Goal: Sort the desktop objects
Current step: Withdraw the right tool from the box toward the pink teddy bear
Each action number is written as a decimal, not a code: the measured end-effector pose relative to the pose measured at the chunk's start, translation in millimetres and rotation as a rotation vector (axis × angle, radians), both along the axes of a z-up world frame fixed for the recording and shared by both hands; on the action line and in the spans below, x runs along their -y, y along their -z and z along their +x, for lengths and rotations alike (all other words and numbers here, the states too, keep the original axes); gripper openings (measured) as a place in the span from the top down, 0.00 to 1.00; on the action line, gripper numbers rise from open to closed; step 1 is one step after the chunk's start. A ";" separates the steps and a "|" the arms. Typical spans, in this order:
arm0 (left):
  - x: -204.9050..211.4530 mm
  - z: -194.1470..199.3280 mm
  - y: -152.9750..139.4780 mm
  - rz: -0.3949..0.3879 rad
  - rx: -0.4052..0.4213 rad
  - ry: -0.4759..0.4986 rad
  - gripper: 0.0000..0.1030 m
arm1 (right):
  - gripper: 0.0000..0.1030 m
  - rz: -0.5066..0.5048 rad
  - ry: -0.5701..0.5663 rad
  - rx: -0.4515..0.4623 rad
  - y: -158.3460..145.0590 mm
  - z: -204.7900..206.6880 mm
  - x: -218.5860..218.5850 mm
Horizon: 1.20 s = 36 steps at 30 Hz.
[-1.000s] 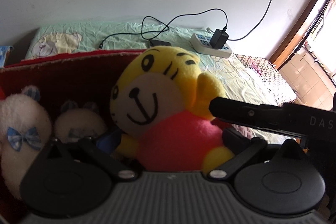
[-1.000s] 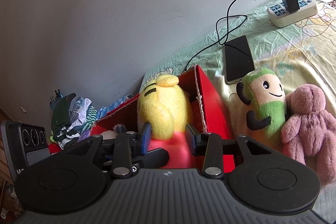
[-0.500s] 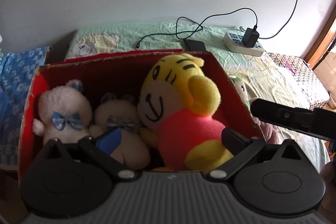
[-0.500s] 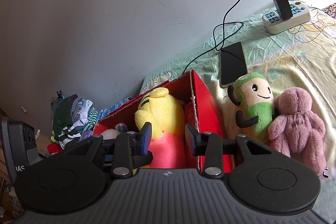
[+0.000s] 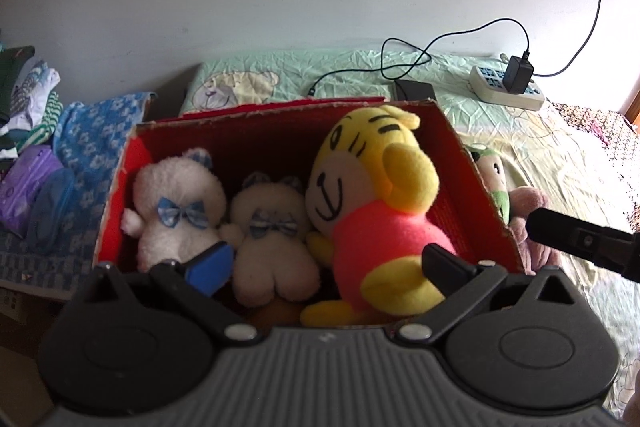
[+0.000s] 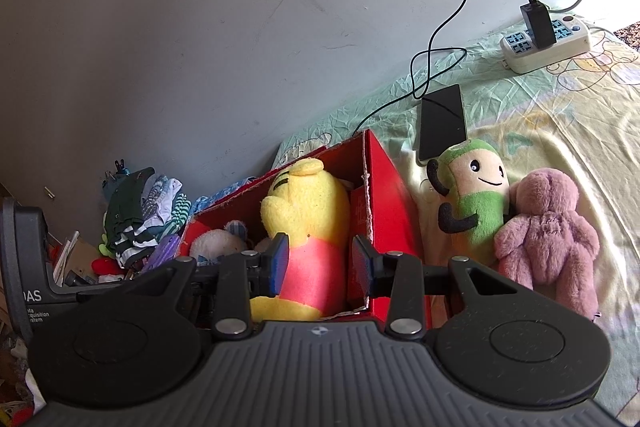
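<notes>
A red cardboard box stands on the bed and holds a yellow tiger plush in a pink shirt, a white bear and a smaller cream bear, both with blue bows. My left gripper is open and empty, above the box's near edge. My right gripper is open and empty, near the box's near right corner, in front of the tiger. A green plush and a purple plush lie on the bed to the right of the box.
A black phone on a charging cable and a white power strip lie on the sheet behind the toys. A wall runs behind the bed. Folded clothes and a blue towel lie left of the box.
Both grippers have pulled back and up from the box. The tiger plush sits in the box, clear of my left gripper's fingers. More of the box and bed shows.
</notes>
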State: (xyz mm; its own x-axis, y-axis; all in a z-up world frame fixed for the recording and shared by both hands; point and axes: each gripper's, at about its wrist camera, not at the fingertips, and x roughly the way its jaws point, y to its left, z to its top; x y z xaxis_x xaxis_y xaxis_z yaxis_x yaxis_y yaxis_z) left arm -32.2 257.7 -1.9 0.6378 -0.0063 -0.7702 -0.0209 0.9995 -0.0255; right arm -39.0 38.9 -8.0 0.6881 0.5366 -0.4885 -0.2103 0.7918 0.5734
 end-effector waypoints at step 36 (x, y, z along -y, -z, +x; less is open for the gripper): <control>64.2 -9.3 -8.7 0.247 -0.056 -0.249 0.02 | 0.62 0.048 -0.099 -0.069 24.5 9.8 83.1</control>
State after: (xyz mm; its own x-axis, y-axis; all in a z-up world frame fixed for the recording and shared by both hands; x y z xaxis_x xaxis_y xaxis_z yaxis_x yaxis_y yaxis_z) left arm -41.5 193.5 6.8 0.5531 0.3352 -0.7627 -0.2592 0.9393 0.2249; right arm -29.2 -44.2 -32.5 0.5965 0.6238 -0.5051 -0.2445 0.7406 0.6259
